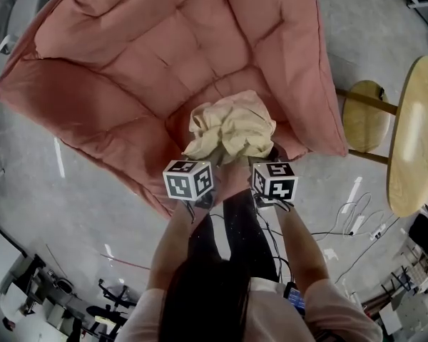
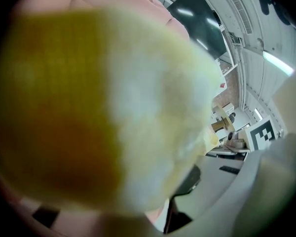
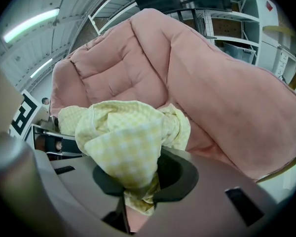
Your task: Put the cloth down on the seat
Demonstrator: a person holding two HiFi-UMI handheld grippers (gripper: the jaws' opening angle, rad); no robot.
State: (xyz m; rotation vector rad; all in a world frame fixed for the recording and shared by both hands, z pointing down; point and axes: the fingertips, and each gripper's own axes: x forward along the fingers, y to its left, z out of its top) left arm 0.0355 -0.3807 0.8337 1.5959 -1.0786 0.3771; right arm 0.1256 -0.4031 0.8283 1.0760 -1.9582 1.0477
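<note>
1 yellow checked cloth [image 1: 230,128], 2 grippers, 1 pink padded seat [image 1: 164,55].

Right gripper [image 3: 137,191]: jaws narrow, pinched on a fold of the cloth. The rest bulges up & ahead of them.

Left gripper [image 1: 200,168]: jaws likewise clamped on the cloth, which balloons right over its camera (that view is nearly all yellow blur).

The bunch spans btwn the 2 jaw pairs, over the seat's front edge. Can't tell if it touches the cushion. The seat's hollow lies beyond the jaws.

Off to the right of the right jaws: 1 round wooden table [image 1: 414,134], w/ 1 stool [image 1: 362,116] beside it.
</note>
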